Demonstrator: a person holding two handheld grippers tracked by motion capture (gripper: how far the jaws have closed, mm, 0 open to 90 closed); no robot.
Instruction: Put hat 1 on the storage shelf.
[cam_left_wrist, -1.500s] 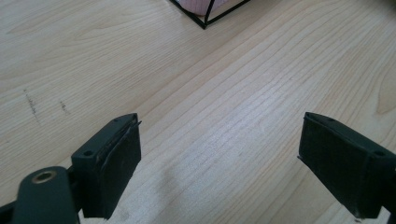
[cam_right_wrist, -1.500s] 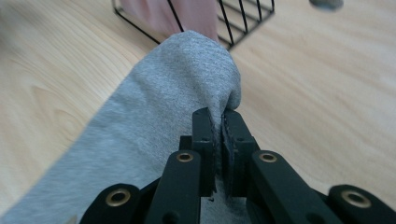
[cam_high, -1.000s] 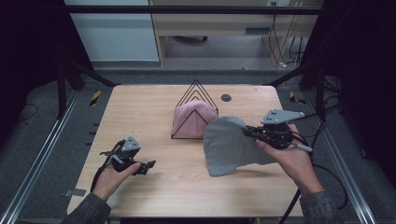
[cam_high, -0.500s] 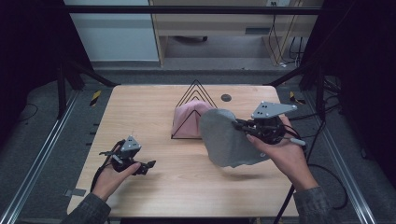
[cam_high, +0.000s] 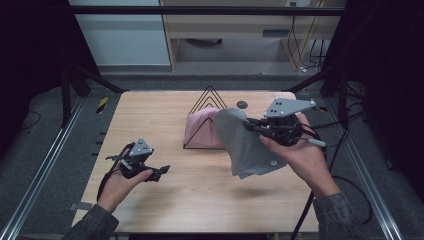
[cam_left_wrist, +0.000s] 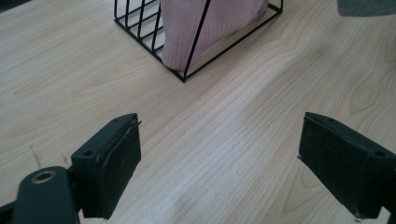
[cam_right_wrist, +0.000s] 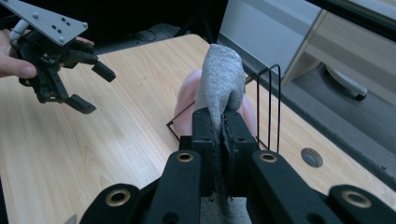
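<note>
The right tool (cam_high: 250, 126) is clamped tight on a fold of the grey cloth (cam_high: 245, 145), jaws pinched together with the fabric squeezed between them, and the cloth hangs clear of the surface (cam_high: 200, 190), draping down and toward the near side from the grip. In the right gripper view the grey cloth (cam_right_wrist: 220, 79) rises in a soft hump straight out of the closed jaws, with the black wire rack (cam_right_wrist: 266, 107) just beyond it. That rack (cam_high: 205, 120) stands at the middle of the surface toward the far edge, and a pink cloth (cam_high: 200, 129) is already tucked inside it. The grey one hovers just to the right of the rack, brushing close to its right side. Over on the left, near side, the left tool (cam_high: 159, 172) sits low over the wood with its jaws spread wide and nothing between them; its own view shows bare wood between the two pads (cam_left_wrist: 116, 158) and the pink cloth (cam_left_wrist: 210, 28) in the rack (cam_left_wrist: 154, 42) farther off. This looks like the carry step, the cloth lifted and heading for the rack. Next move, I'd say: bring the cloth over the wire frame, lower it in beside the pink one, then let go, taking care that the trailing hem doesn't snag the wires or tip the rack
</note>
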